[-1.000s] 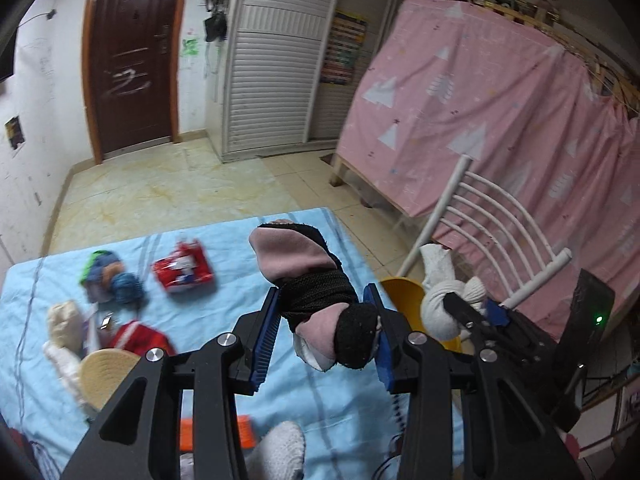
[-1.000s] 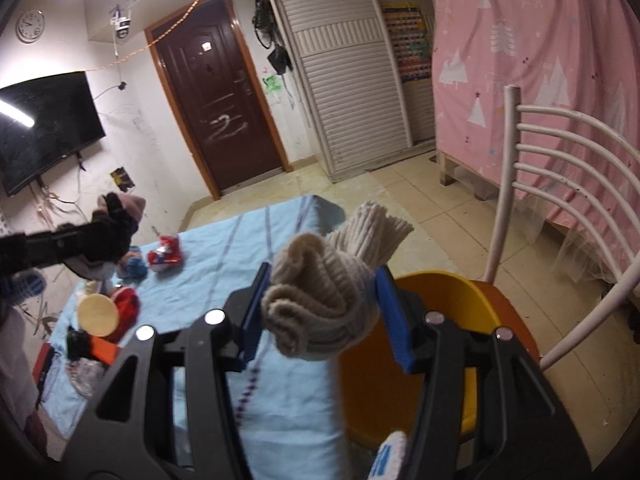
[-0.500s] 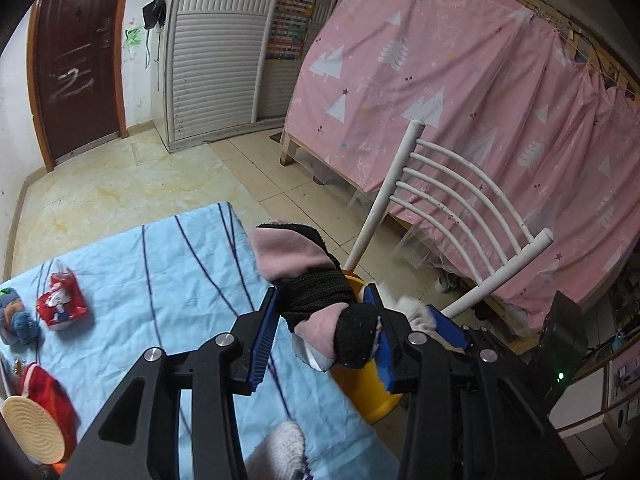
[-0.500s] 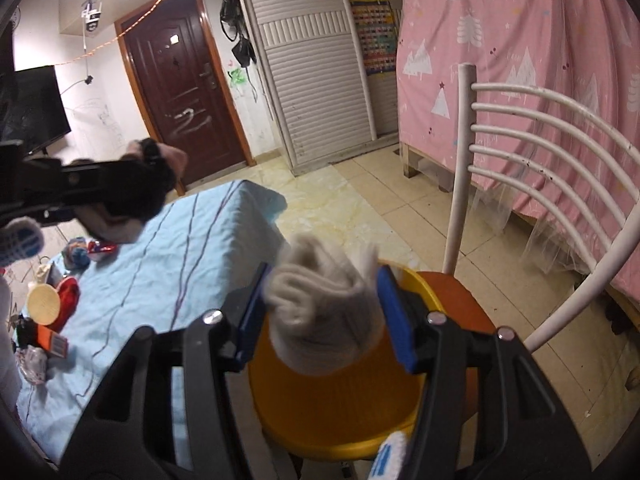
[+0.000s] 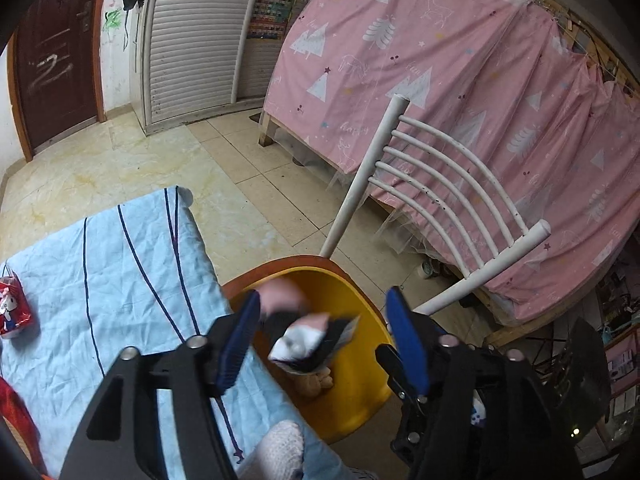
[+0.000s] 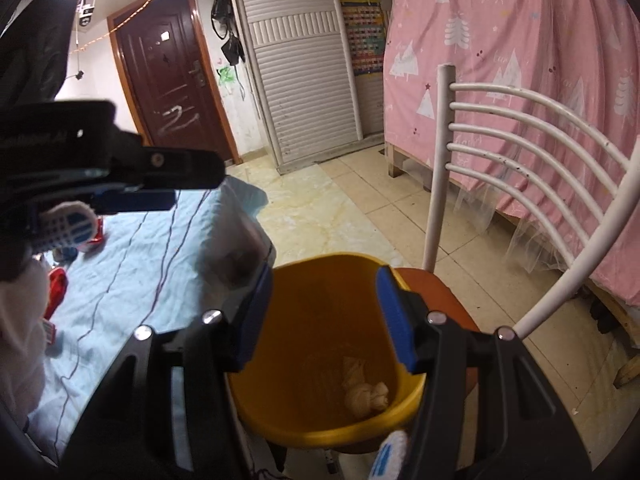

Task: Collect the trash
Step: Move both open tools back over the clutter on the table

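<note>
I am letting the pink-and-black sock [image 5: 308, 338] go over the yellow bin [image 5: 360, 408] on the chair [image 5: 460, 188]: the left gripper [image 5: 320, 336] is above the bin's mouth, its jaws are opening, and the blurred sock is sitting loose between them with neither pad pressing it. The right gripper [image 6: 324, 316] is hanging over the same bin with its jaws parted and nothing in them, a cream sock [image 6: 366, 396] lying on the bin's floor. To do this well, I am judging that both grippers should be holding over the mouth, clear of the rim, until the sock is dropping free.
</note>
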The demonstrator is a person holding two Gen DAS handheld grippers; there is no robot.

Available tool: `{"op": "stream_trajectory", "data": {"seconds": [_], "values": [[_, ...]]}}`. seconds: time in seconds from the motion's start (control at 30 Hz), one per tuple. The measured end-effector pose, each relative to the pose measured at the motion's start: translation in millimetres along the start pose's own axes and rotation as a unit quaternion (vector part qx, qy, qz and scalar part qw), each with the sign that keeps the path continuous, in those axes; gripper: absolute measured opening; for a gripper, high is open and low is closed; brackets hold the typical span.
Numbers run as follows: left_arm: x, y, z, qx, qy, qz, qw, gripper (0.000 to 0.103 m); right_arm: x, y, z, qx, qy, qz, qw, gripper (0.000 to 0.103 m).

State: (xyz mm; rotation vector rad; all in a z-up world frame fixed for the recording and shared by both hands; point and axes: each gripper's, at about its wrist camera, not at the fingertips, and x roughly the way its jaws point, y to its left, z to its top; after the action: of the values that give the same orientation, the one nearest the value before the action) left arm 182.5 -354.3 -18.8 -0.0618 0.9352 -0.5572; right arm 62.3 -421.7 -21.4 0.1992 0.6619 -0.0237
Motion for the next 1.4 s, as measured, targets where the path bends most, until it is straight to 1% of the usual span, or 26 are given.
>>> {"op": "stream_trajectory", "data": {"seconds": [0.1,0.27,0.47,0.67,0.77,0.87,1.07,1.2,1.4], "values": [[-4,0,-2,-0.004,-0.001,-0.002,1.0000,0.059,-6,2,1,-0.002,0.000,-0.003,1.000,0.052],[-20,7,-7,-0.012,-0.009,-0.004,0.9999,0.060,-15,10,6,-0.004,-0.005,0.000,1.000,0.052],[-49,18,-13,-0.020,-0.027,-0.004,0.9994,0.060,-29,34,12,-0.018,-0.014,0.010,1.000,0.052],[-84,40,-22,-0.034,-0.050,0.002,0.9982,0.060,-40,65,15,-0.042,-0.018,0.023,0.999,0.053],[-103,54,-26,-0.040,-0.061,0.012,0.9973,0.060,-44,82,17,-0.051,-0.018,0.039,0.998,0.058],[-121,69,-33,-0.047,-0.073,0.028,0.9959,0.060,-47,103,16,-0.065,-0.016,0.054,0.996,0.058],[-160,106,-47,-0.069,-0.096,0.060,0.9911,0.065,-48,149,13,-0.093,-0.003,0.088,0.992,0.059],[-183,132,-58,-0.086,-0.106,0.083,0.9871,0.066,-49,177,10,-0.110,0.003,0.109,0.988,0.059],[-213,172,-78,-0.111,-0.114,0.116,0.9804,0.068,-52,212,2,-0.130,0.012,0.129,0.983,0.059]]}}
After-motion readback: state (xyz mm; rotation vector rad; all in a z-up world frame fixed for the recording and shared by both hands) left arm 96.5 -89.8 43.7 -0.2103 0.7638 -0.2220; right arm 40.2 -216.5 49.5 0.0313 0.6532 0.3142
